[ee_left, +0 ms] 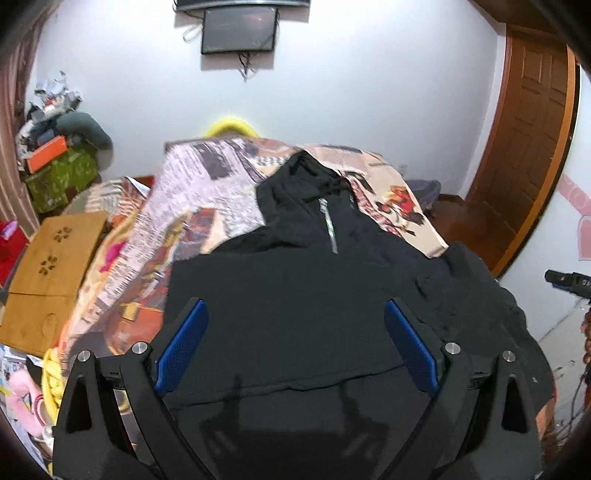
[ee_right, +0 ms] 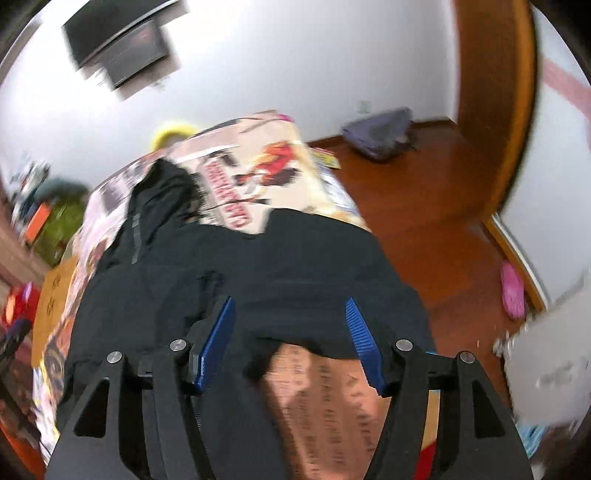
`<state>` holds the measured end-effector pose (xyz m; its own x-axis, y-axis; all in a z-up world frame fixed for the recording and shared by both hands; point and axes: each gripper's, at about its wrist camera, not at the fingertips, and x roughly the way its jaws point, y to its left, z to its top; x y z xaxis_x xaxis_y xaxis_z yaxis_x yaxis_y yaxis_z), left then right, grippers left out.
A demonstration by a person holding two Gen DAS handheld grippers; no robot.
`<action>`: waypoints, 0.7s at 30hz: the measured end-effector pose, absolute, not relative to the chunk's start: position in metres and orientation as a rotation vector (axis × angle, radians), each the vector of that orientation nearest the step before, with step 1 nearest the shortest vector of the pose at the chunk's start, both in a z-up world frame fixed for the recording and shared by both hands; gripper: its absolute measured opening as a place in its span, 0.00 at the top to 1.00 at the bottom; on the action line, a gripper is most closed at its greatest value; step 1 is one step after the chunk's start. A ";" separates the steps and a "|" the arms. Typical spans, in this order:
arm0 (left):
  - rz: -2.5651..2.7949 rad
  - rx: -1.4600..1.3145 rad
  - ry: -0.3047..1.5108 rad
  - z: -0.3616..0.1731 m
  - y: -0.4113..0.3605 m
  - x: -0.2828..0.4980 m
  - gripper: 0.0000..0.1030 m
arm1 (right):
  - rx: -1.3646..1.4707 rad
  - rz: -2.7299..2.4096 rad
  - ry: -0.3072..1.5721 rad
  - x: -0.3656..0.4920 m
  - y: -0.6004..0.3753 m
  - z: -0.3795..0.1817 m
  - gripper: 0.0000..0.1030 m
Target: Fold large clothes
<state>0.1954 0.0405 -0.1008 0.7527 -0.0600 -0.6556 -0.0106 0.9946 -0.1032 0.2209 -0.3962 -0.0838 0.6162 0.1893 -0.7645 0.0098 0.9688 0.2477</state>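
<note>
A large black hooded jacket (ee_left: 295, 295) with a silver chest zip (ee_left: 330, 225) lies spread on a bed with a newspaper-print cover (ee_left: 207, 192), hood at the far end. My left gripper (ee_left: 295, 310) is open and empty above the jacket's lower body; a folded edge crosses just below its fingertips. In the blurred right wrist view the jacket (ee_right: 280, 258) covers the bed's right part. My right gripper (ee_right: 290, 306) is open and empty above the jacket's near hem, where the print cover (ee_right: 325, 384) shows.
A wooden board (ee_left: 55, 258) and piled clutter (ee_left: 55, 147) stand left of the bed. A screen (ee_left: 239, 31) hangs on the far wall. A wooden door (ee_left: 524, 147) and wooden floor (ee_right: 424, 206) lie to the right, with a purple bag (ee_right: 380, 133) and pink slipper (ee_right: 512, 291).
</note>
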 end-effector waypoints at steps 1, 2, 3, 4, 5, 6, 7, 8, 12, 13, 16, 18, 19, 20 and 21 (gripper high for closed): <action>-0.037 -0.111 0.729 -0.103 0.038 0.198 0.06 | 0.272 0.094 0.917 0.222 -0.404 -0.089 0.43; -0.047 -0.120 0.740 -0.106 0.036 0.200 0.06 | 0.333 0.083 0.944 0.223 -0.419 -0.101 0.43; -0.057 -0.127 0.754 -0.109 0.033 0.203 0.06 | 0.377 0.077 0.963 0.224 -0.426 -0.108 0.43; -0.062 -0.130 0.764 -0.112 0.031 0.205 0.06 | 0.420 0.073 0.984 0.224 -0.432 -0.115 0.43; -0.067 -0.130 0.777 -0.116 0.029 0.208 0.06 | 0.482 0.069 1.014 0.225 -0.443 -0.129 0.43; -0.070 -0.126 0.791 -0.119 0.026 0.210 0.06 | 0.514 0.059 1.026 0.224 -0.448 -0.137 0.43; -0.071 -0.121 0.799 -0.123 0.024 0.211 0.06 | 0.544 0.036 1.035 0.223 -0.454 -0.147 0.43; -0.069 -0.117 0.805 -0.125 0.022 0.212 0.06 | 0.562 0.018 1.046 0.222 -0.456 -0.154 0.43; -0.048 -0.089 0.824 -0.135 0.017 0.215 0.06 | 0.684 0.014 1.099 0.227 -0.469 -0.187 0.43; -0.042 -0.086 0.831 -0.138 0.016 0.216 0.06 | 0.732 0.017 1.110 0.230 -0.472 -0.195 0.43; -0.043 -0.107 0.853 -0.144 0.019 0.218 0.06 | 0.829 0.000 1.112 0.237 -0.476 -0.206 0.40; -0.037 -0.126 0.861 -0.147 0.023 0.218 0.06 | 0.853 0.000 1.103 0.243 -0.474 -0.207 0.40; -0.034 -0.131 0.864 -0.148 0.024 0.219 0.06 | 0.862 -0.004 1.101 0.247 -0.473 -0.208 0.40; -0.030 -0.140 0.867 -0.150 0.026 0.219 0.06 | 0.871 -0.006 1.099 0.250 -0.473 -0.210 0.40; -0.027 -0.150 0.870 -0.152 0.028 0.219 0.06 | 0.877 -0.013 1.094 0.254 -0.474 -0.212 0.40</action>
<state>0.2190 0.0277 -0.1517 0.6450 -0.0844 -0.7595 -0.0378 0.9891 -0.1420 0.2538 -0.4740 -0.2116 0.4935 0.3971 -0.7738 0.4148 0.6745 0.6107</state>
